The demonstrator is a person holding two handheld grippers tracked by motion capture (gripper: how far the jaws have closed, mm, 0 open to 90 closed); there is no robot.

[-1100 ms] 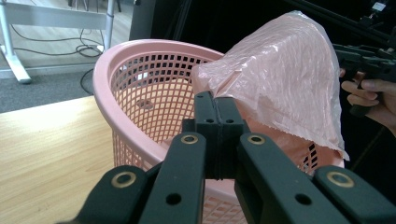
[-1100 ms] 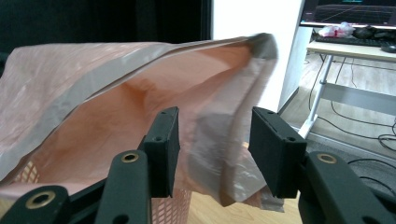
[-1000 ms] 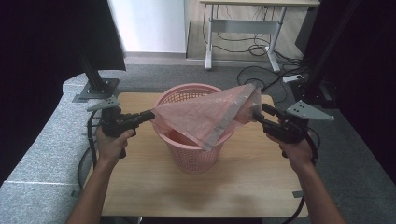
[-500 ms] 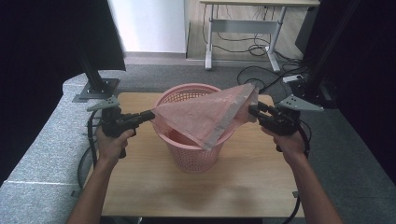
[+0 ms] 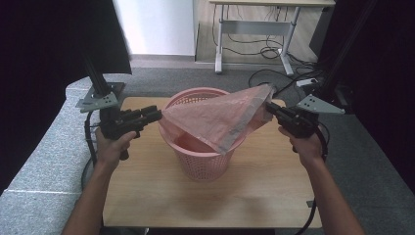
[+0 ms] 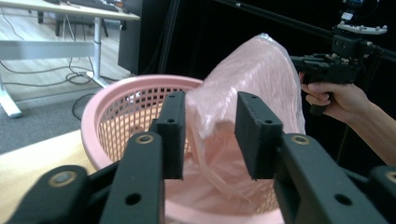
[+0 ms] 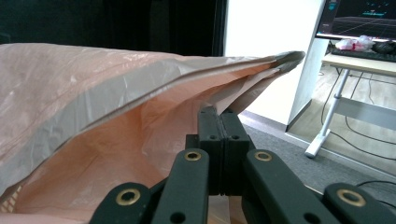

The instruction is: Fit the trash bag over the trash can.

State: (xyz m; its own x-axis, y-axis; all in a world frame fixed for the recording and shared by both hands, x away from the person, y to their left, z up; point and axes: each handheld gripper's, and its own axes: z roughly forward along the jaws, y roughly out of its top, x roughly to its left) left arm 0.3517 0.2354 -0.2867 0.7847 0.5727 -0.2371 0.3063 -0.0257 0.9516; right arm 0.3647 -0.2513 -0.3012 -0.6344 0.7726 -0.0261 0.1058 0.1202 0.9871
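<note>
A pink mesh basket (image 5: 203, 152) stands in the middle of the wooden table (image 5: 274, 196). A thin pink plastic bag (image 5: 215, 117) is stretched across its rim, its mouth sagging into the basket. My left gripper (image 5: 159, 115) is at the bag's left end. Its jaws have just been opening and stand apart, with the bag (image 6: 252, 70) loose between the pads (image 6: 212, 100). My right gripper (image 5: 269, 106) is at the bag's raised right corner. Its jaws have just closed and now pinch the film (image 7: 93, 93) at their tips (image 7: 223, 114).
Bare tabletop lies in front of the basket and on both sides. Behind the table are a grey floor, a white desk frame (image 5: 254, 34), loose cables (image 5: 274, 76) and black curtains. A monitor (image 7: 359, 18) shows beyond the bag.
The right gripper moved left to the bag's right corner and closed on it. The left gripper's jaws opened around the bag's left end. The bag stays stretched.
</note>
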